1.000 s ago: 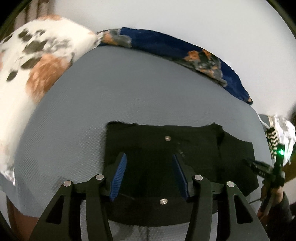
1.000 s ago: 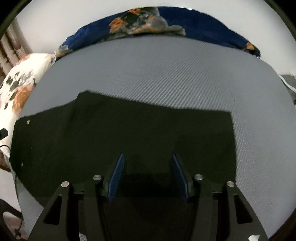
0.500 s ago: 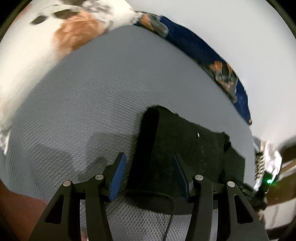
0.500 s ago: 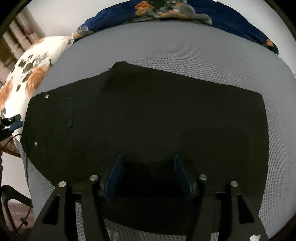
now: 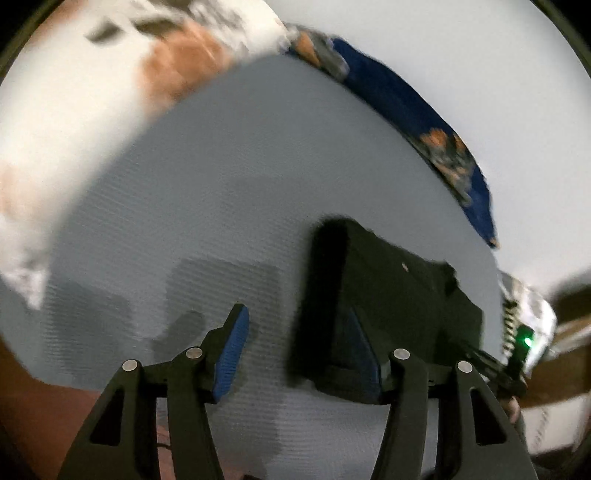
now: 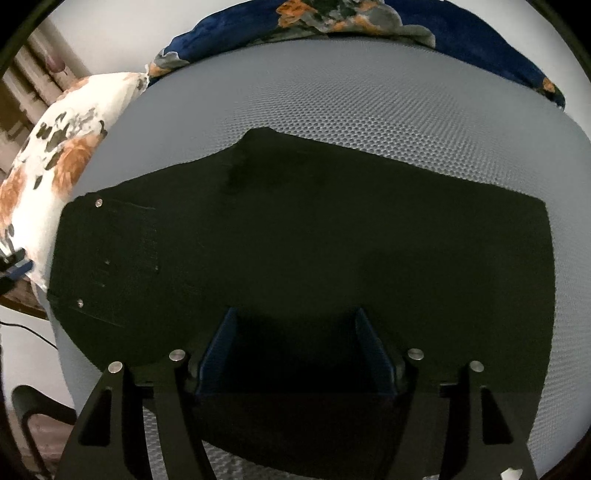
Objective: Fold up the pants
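Observation:
Black pants (image 6: 314,236) lie flat across a grey mesh bed cover (image 6: 369,96), the waist end with pocket and rivets to the left. In the left wrist view the pants (image 5: 399,295) lie to the right. My left gripper (image 5: 295,343) is open; its right finger is over the pants' waist edge, its left finger over bare cover. My right gripper (image 6: 295,347) is open just above the pants' near edge, empty. The right gripper also shows in the left wrist view (image 5: 495,369), at the far right by a green light.
A white floral pillow (image 6: 62,155) lies at the left and a dark blue floral blanket (image 6: 369,22) along the far edge of the bed. A white wall stands behind. A cable and dark chair part (image 6: 33,410) are below the bed's left edge.
My left gripper has swung left, off the middle of the waist to its left edge, view blurred. My right gripper has moved forward and lower over the pants.

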`<state>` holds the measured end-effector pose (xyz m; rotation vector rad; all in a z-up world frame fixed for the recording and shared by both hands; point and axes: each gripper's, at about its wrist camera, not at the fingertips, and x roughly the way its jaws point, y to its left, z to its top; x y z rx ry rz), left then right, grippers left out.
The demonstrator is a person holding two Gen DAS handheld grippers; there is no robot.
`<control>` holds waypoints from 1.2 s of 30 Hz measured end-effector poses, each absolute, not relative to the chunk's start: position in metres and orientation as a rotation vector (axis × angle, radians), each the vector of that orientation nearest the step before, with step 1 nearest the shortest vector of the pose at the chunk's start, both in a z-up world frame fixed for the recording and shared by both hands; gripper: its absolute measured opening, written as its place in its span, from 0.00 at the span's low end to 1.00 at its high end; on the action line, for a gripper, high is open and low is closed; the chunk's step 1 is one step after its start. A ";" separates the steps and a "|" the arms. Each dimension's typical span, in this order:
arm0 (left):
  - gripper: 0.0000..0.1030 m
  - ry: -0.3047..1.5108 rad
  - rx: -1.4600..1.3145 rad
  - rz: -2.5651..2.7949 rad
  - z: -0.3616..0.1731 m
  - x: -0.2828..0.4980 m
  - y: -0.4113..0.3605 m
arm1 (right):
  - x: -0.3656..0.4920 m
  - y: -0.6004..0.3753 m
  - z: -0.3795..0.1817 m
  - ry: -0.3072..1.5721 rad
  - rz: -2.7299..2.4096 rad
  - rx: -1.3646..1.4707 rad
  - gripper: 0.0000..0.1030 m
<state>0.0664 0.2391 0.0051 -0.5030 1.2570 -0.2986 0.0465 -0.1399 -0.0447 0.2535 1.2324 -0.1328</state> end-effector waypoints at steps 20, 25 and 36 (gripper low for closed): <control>0.54 1.395 -0.656 -0.589 -0.060 0.084 0.213 | 0.058 -0.132 -0.045 1.265 -0.179 0.247 0.62; 0.54 1.392 -0.739 -0.672 -0.068 0.084 0.221 | 0.058 -0.132 -0.046 1.263 -0.183 0.254 0.62; 0.54 1.370 -0.708 -0.817 -0.071 0.110 0.196 | 0.062 -0.132 -0.046 1.265 -0.192 0.245 0.62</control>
